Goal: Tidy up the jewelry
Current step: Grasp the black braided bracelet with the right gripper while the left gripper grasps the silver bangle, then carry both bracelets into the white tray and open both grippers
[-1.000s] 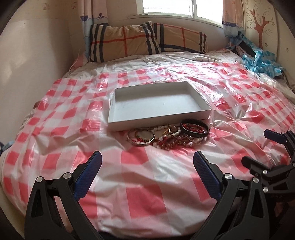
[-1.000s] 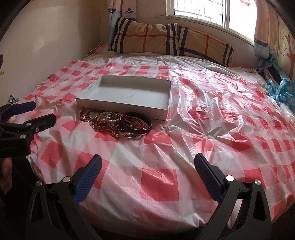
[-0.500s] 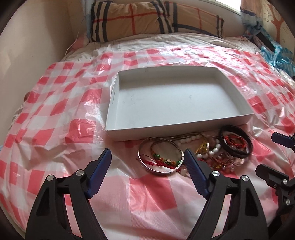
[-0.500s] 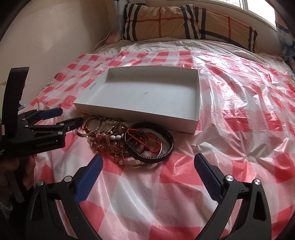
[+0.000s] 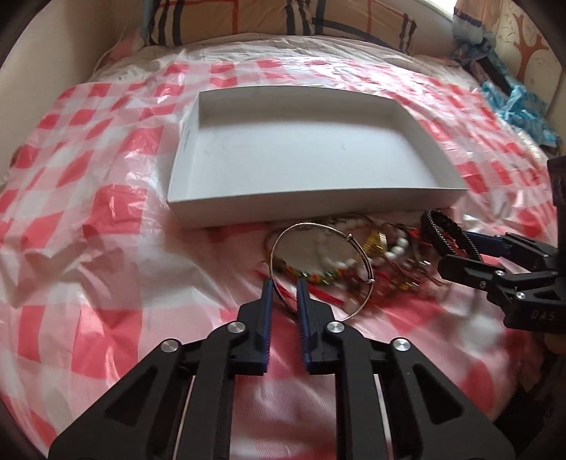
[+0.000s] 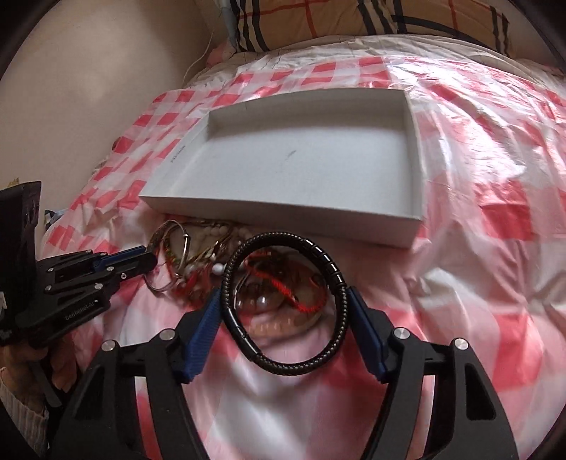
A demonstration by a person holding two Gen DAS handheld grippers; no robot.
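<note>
Your two grippers (image 5: 283, 293) (image 6: 283, 308) are black, blue-padded, silver-screwed and white-lettered, and your sleeve (image 6: 17, 417) looks like pale ribbed knit.

1. Bed sheet (image 5: 116, 219): red-and-white checked plastic, glossy, wrinkled, spread over the whole bed.
2. Pillow (image 6: 371, 17): tan, with dark and red stripes, lying at the head of the bed.
3. Wall (image 6: 81, 81): plain cream, beside the bed.
4. Blue cloth (image 5: 516, 102): crumpled, at the far edge of the bed.
</note>
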